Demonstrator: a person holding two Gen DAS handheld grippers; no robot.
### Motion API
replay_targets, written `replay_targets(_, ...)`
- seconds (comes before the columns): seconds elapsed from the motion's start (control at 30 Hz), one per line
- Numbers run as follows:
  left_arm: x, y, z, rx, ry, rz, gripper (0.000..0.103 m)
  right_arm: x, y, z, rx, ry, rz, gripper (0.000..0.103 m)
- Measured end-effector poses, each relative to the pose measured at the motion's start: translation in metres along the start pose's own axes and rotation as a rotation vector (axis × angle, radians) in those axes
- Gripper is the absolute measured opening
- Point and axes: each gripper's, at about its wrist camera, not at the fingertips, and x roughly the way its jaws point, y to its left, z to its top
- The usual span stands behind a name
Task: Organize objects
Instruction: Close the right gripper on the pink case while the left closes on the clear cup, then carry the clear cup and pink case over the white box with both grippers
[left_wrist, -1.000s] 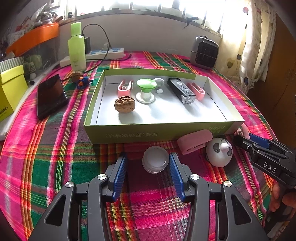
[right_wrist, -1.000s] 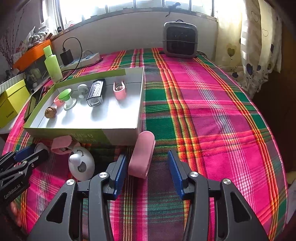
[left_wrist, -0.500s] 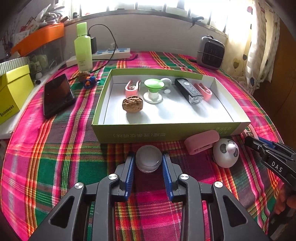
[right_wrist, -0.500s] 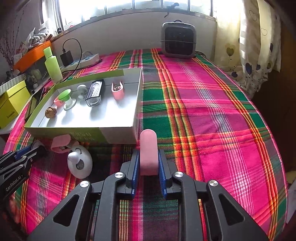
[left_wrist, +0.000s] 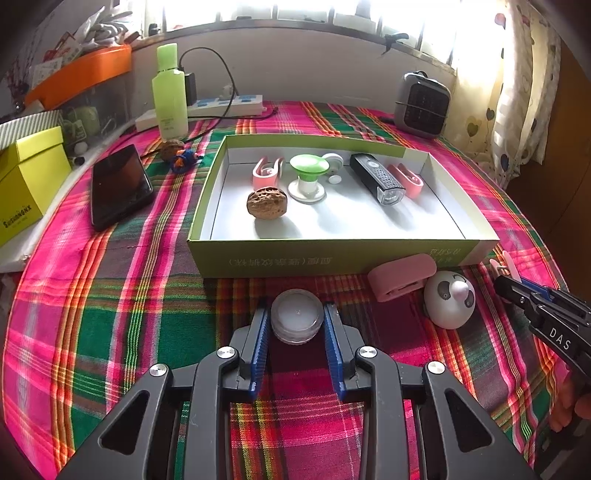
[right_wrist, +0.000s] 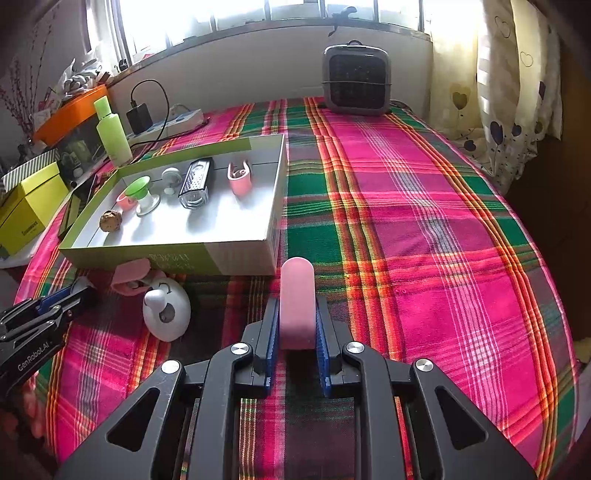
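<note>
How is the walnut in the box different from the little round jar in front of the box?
The walnut is brown and bumpy; the little round jar is whitish and smooth. The walnut lies inside the green box; the jar sits outside it on the plaid cloth. Nothing touches the walnut; the left hand-held gripper is closed on the jar. Both are small and roundish.

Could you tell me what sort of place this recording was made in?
Most likely a lived-in room at home, not a lab: a plaid tablecloth covers the table under a window, heart-patterned curtains hang beside it, and a small heater and power strip sit nearby.
</note>
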Motion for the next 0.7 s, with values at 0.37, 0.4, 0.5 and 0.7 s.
replay_targets(0.37, -0.008, -0.002, -0.009, 0.001, -0.004, -0.015, 0.026, -0.010, 0.004, -0.006, -0.002, -0.010, 0.044, 0.019)
replay_targets(0.4, -0.009, -0.003, -0.009, 0.001, -0.006, -0.017, 0.026, -0.011, 0.004, -0.007, -0.002, -0.011, 0.046, 0.019)
replay_targets(0.5, -0.014, -0.003, -0.009, 0.002, -0.013, -0.023, 0.026, -0.016, 0.004, -0.008, -0.002, -0.016, 0.059, 0.019)
replay_targets(0.7, -0.021, -0.004, -0.007, 0.004, -0.026, -0.031, 0.026, -0.026, 0.009, -0.007, -0.008, -0.034, 0.084, 0.019)
